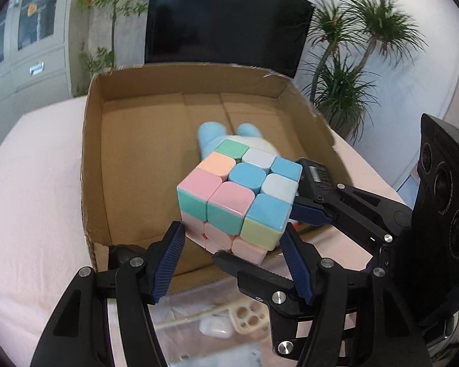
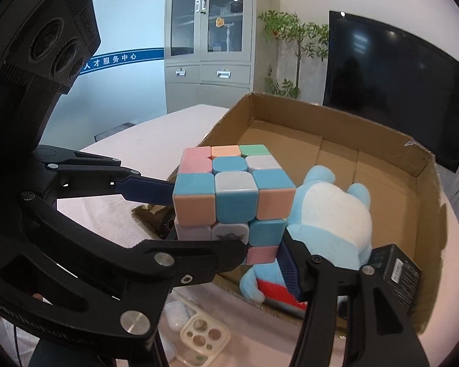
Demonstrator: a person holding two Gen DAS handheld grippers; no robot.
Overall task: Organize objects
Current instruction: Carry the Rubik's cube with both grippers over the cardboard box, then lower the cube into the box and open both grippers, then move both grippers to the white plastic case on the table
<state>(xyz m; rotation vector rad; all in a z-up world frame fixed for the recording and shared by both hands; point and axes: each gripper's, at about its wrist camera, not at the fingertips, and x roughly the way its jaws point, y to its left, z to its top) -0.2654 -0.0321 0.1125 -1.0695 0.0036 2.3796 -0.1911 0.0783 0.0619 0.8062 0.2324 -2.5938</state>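
Note:
A pastel puzzle cube (image 1: 238,198) (image 2: 232,195) hangs over the near edge of an open cardboard box (image 1: 91,159) (image 2: 293,113). My left gripper (image 1: 234,232) is shut on the cube's lower layer, one blue pad on each side. My right gripper (image 2: 264,247) is shut on the same cube from the other side; its fingers (image 1: 312,214) reach in from the right in the left wrist view. In the box lie a blue and white plush toy (image 1: 211,134) (image 2: 330,214), a small black carton (image 1: 316,174) (image 2: 394,272) and a red item (image 2: 275,290), partly hidden.
The box stands on a pink tablecloth (image 1: 30,198). In front of it lie a cream phone case (image 1: 248,315) (image 2: 205,339) and a white earbud case (image 1: 215,327) (image 2: 176,312). A dark screen (image 1: 226,21), potted plants (image 1: 345,91) and a grey cabinet (image 2: 211,49) stand behind.

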